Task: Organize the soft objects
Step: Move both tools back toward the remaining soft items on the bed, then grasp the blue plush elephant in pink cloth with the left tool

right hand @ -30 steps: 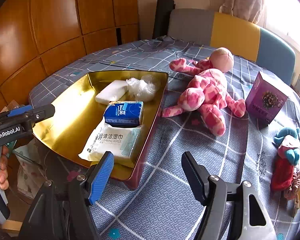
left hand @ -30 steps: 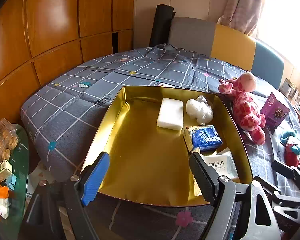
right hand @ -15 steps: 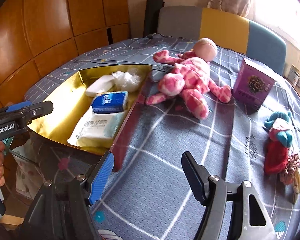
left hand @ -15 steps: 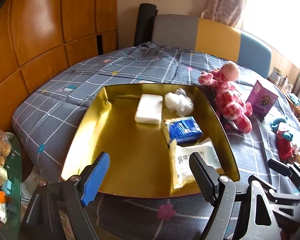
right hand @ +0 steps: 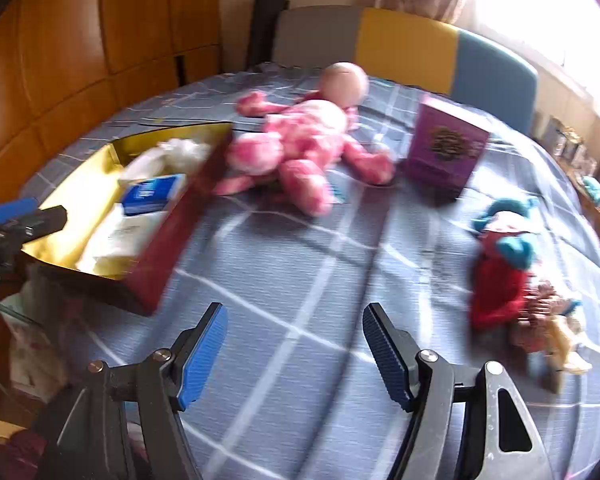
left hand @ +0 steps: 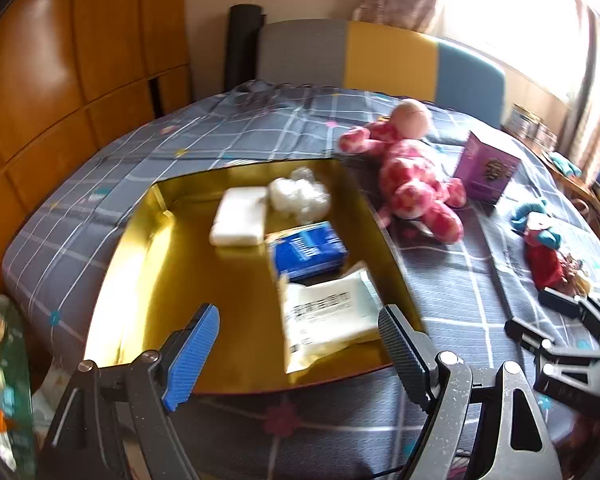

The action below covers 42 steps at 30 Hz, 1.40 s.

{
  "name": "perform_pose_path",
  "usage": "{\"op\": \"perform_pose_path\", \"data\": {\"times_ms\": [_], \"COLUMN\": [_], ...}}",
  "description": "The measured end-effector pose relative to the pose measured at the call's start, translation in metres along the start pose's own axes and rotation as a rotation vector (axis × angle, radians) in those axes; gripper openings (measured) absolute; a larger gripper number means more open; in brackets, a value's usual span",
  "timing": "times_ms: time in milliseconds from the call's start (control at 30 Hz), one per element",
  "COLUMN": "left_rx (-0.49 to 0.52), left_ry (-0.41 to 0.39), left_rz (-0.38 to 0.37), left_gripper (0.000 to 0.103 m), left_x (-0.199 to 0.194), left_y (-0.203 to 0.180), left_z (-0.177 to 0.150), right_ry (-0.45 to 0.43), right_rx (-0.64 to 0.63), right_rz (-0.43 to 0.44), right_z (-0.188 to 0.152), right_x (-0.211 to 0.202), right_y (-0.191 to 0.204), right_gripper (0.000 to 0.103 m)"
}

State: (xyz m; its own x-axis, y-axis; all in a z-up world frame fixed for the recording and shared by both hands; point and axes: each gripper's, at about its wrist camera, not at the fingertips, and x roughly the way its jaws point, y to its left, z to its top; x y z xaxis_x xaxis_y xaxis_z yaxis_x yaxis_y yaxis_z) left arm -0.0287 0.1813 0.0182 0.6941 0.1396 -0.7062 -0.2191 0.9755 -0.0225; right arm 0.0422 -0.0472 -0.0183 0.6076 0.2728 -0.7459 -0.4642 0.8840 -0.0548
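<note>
The pink plush (right hand: 300,148) lies on the checked cloth (right hand: 300,280), just beside the right wall of the gold tray (left hand: 148,280). In the tray lie a white block (left hand: 238,222), a clear bag (left hand: 300,196), a blue pack (left hand: 306,250) and a wipes pack (left hand: 328,316). A purple box (right hand: 444,148) stands near the plush, a red-teal toy (right hand: 504,272) further right. The left gripper (left hand: 300,352) stands wide and empty over the tray's near edge; the right gripper (right hand: 296,354) stands wide and empty over bare cloth.
</note>
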Motion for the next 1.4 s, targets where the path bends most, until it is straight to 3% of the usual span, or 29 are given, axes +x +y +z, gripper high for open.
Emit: {"op": "perform_pose_path", "data": {"times_ms": [300,567,667,767,1400], "left_rx": [0.097,0.168,0.187,0.194,0.359], "left_ry": [0.019,0.070,0.079,0.109,0.229], "left_rz": [-0.103,-0.201,-0.212,-0.261,-0.420], "left_gripper": [0.083,0.083,0.084,0.087,0.087], "left_x": [0.007,0.024,0.032,0.044,0.134], "left_y": [-0.046,-0.095,-0.118,-0.142,-0.340], "left_z": [0.023,0.039,0.044,0.052,0.110], "right_ry": [-0.020,-0.038,-0.055,-0.055,-0.023], "right_rx": [0.126,0.459,0.643,0.704,0.769], "right_rz": [-0.225,-0.437,-0.399,-0.379,-0.284], "right_z": [0.003,-0.012,-0.024,-0.029,-0.036], "right_x": [-0.027,-0.039,-0.047,-0.049,-0.039], "right_y": [-0.117,-0.231,-0.259,-0.269,-0.270], "right_gripper": [0.071,0.071,0.071,0.071,0.071]}}
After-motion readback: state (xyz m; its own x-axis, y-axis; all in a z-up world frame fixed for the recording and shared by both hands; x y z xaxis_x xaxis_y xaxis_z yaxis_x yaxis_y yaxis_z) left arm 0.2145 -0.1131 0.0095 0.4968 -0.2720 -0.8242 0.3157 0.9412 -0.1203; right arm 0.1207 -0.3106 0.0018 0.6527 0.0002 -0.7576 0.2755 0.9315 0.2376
